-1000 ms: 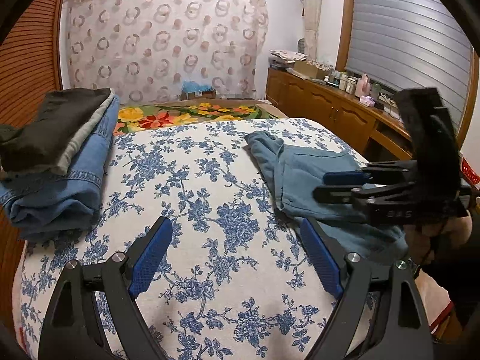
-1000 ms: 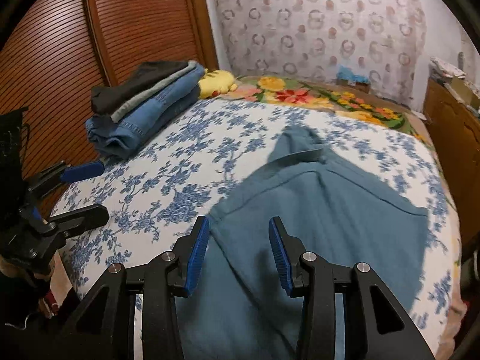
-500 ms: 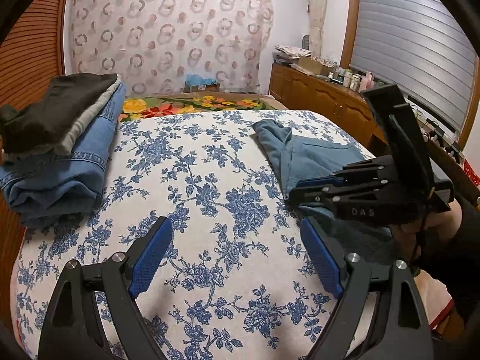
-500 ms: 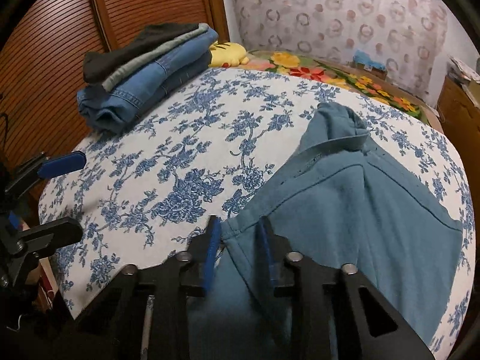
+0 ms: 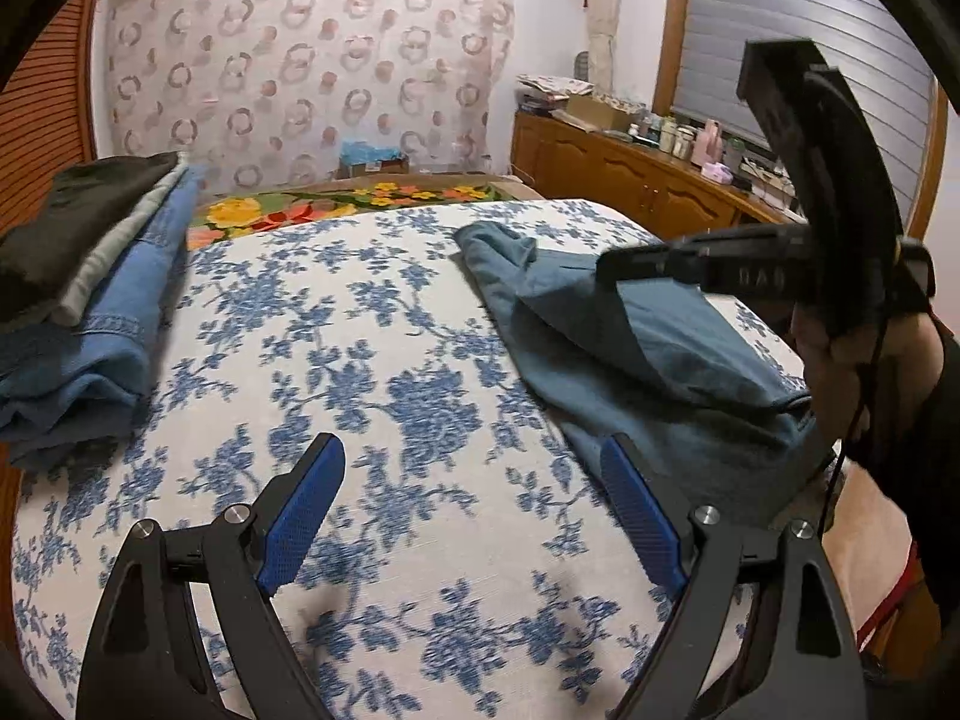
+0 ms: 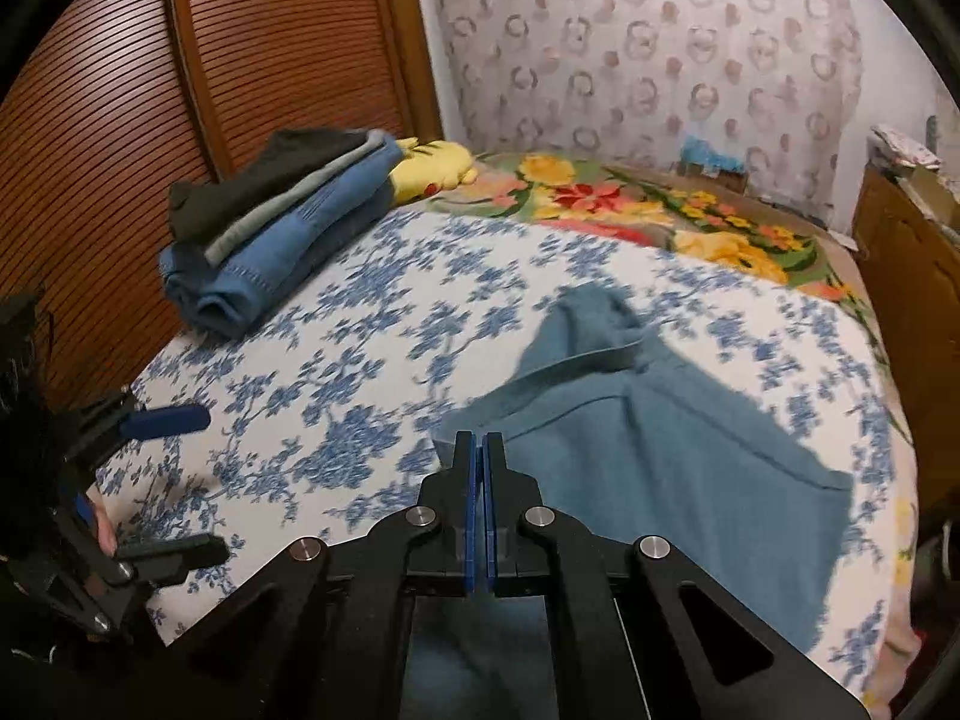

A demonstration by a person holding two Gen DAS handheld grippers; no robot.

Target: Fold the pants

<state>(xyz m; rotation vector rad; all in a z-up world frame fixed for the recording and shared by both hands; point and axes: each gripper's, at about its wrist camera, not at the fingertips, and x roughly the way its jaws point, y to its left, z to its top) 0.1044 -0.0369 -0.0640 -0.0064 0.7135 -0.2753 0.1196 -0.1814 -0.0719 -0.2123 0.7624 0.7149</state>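
Left wrist view: left claw (image 5: 471, 507) spread wide over the blue-flowered white bedspread (image 5: 336, 360), holding nothing. Teal cotton pants (image 5: 648, 354) lie right of it. Right wrist view: right claw (image 6: 479, 468) pinched on the pants' near edge (image 6: 660, 456) (folded denim stack (image 6: 282, 246) far left).

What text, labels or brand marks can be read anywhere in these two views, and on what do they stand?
"DAS": pale letters on the black body of the right hand-held gripper, seen from the left wrist view; the first letter is faint.
Bottles and boxes on the wooden sideboard: any labels too small and blurred to read.
Teal pants, stack of folded clothes, floral bedspread: no text visible.
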